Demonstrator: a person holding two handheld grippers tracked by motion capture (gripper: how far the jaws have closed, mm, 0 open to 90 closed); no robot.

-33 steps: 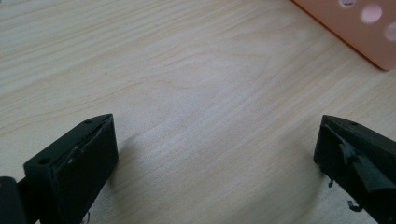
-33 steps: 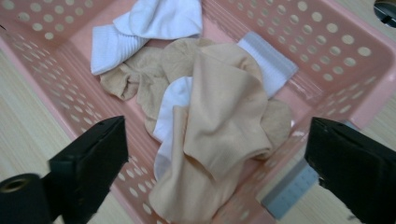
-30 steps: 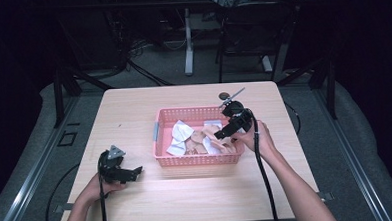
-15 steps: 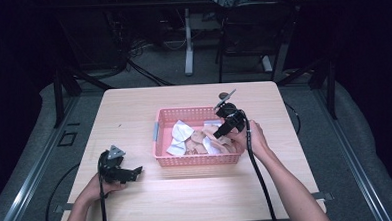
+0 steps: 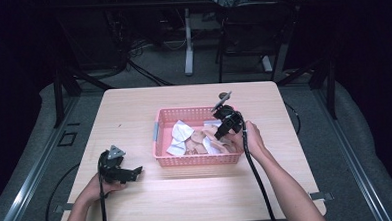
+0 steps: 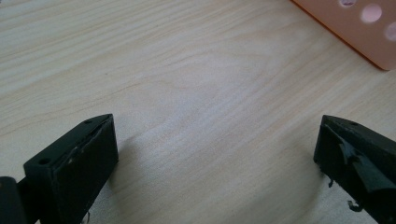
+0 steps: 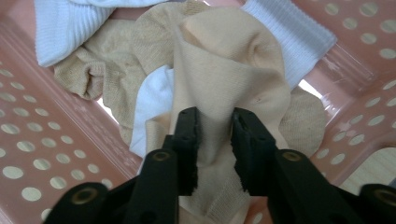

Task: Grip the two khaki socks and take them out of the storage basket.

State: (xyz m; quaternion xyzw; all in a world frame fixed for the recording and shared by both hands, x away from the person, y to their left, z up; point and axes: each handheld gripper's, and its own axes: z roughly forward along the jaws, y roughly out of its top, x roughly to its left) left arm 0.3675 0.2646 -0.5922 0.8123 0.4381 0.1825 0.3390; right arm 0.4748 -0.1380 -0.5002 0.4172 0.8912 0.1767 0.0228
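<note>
Beige sock (image 7: pixel 219 70): pinched between the fingers of the right gripper (image 7: pixel 214 135), held up over the basket (image 7: pixel 42 154). A fold of its fabric fills the narrow gap between the two fingers.

Basket: pink, perforated walls, standing near the middle of the surface (image 5: pixel 134 113). Contents beneath the held sock: white ribbed socks (image 7: pixel 60 23) and further beige socks (image 7: pixel 121 46), heaped loosely.

Right gripper, high view (image 5: pixel 220 131): over the basket's right half, hand at the basket's right rim, cable trailing toward the near edge.

Left gripper (image 5: pixel 134 172): on the surface near the basket's front left corner, clear of it. Fingers (image 6: pixel 74 163) spread wide apart, nothing between them, bare wood below.
</note>
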